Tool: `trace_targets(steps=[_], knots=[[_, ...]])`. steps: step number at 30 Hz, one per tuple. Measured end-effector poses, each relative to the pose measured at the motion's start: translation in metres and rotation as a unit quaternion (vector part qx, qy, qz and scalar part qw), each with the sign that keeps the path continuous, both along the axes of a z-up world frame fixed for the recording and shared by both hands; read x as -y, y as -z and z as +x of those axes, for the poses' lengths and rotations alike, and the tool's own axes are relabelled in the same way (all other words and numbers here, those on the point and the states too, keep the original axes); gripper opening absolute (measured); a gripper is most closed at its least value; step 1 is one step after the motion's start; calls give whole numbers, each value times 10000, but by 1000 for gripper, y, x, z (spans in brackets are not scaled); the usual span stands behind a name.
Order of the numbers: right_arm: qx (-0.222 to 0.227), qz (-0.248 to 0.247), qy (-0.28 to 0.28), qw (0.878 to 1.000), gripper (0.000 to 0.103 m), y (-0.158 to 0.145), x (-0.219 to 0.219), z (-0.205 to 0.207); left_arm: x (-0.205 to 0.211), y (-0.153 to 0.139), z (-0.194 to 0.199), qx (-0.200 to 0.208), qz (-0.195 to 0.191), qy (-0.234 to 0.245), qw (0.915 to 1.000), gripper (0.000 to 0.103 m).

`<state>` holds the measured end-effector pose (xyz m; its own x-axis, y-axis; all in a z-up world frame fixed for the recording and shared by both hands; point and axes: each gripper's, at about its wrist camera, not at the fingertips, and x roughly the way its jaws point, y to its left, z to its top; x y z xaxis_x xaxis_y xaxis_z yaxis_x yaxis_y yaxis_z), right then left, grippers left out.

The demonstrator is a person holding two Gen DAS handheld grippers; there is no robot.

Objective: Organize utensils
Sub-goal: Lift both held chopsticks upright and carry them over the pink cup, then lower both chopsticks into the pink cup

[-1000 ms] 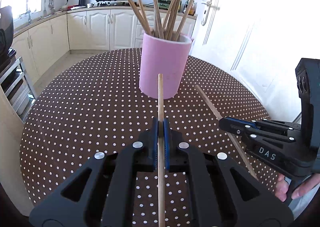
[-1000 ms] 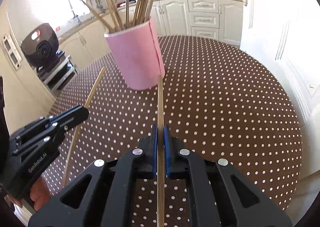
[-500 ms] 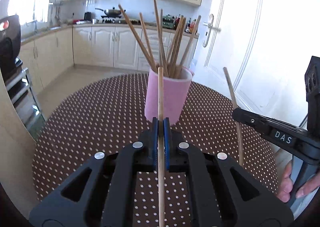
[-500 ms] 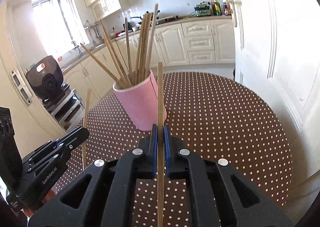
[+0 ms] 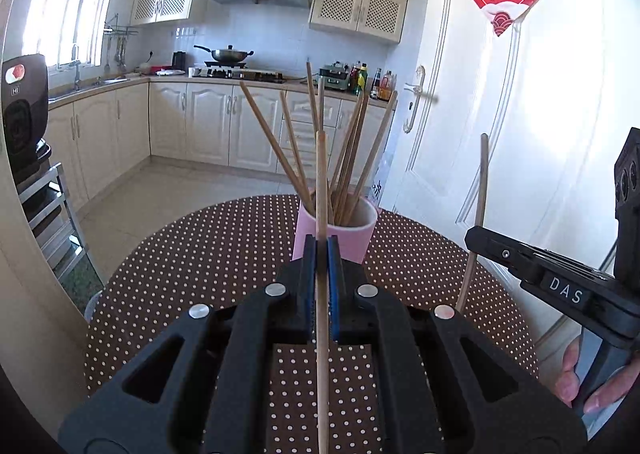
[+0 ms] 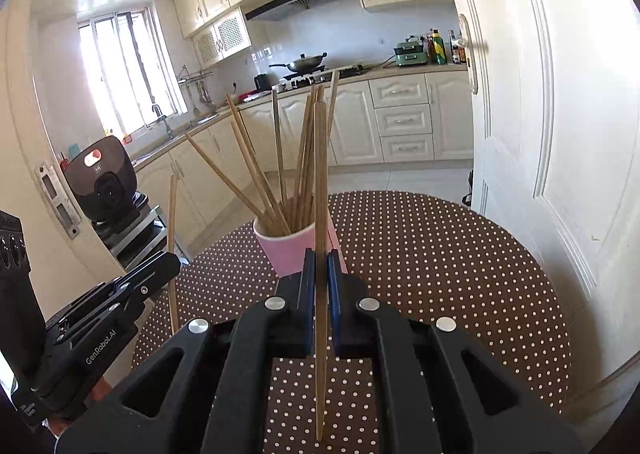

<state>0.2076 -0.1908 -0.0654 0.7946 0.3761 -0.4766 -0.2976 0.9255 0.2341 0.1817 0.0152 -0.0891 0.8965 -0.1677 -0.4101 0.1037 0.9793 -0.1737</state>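
Note:
A pink cup [image 5: 358, 232] [image 6: 290, 250] holding several wooden chopsticks stands on the round brown polka-dot table [image 5: 224, 254] [image 6: 440, 254]. My left gripper [image 5: 321, 244] is shut on one chopstick [image 5: 321, 182] that points up toward the cup's rim. My right gripper [image 6: 321, 256] is shut on another chopstick [image 6: 320, 174], raised in front of the cup. From the left wrist view the right gripper [image 5: 476, 239] shows at the right with its chopstick [image 5: 478, 214] upright. The right wrist view has the left gripper [image 6: 170, 260] at the left with its chopstick [image 6: 172, 238].
A white door [image 5: 500, 134] [image 6: 560, 114] stands close to the table's right side. Kitchen cabinets [image 5: 208, 126] and a counter with a wok [image 5: 230, 53] lie beyond. A black appliance on a metal rack [image 6: 106, 182] sits left of the table. A person's fingers [image 5: 576, 378] grip the right handle.
Both grippers have risen and tilted up, each keeping its chopstick. The cup now sits lower and smaller in both views, and the chopstick tips have come level with the cup's rim and above.

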Motion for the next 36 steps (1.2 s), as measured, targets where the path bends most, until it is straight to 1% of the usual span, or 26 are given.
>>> trace_targets(steps=[6, 12, 16, 25, 31, 36], knots=[[208, 114, 13, 9997, 5, -19, -1, 3, 3, -17, 3, 229, 27, 18, 9997, 6], [493, 125, 50, 9987, 5, -41, 0, 7, 5, -38, 5, 519, 33, 9, 9986, 6], [649, 150, 109, 9977, 5, -51, 1, 11, 6, -54, 6, 763, 70, -43, 9971, 6], [939, 203, 143, 9953, 5, -73, 2, 21, 10, -87, 14, 1137, 29, -103, 9935, 6], [1109, 153, 117, 9936, 5, -86, -3, 31, 11, -101, 21, 1338, -11, -146, 9909, 6], [1200, 64, 79, 9927, 5, -90, -7, 38, 11, -107, 36, 1338, -115, -215, 9907, 6]])
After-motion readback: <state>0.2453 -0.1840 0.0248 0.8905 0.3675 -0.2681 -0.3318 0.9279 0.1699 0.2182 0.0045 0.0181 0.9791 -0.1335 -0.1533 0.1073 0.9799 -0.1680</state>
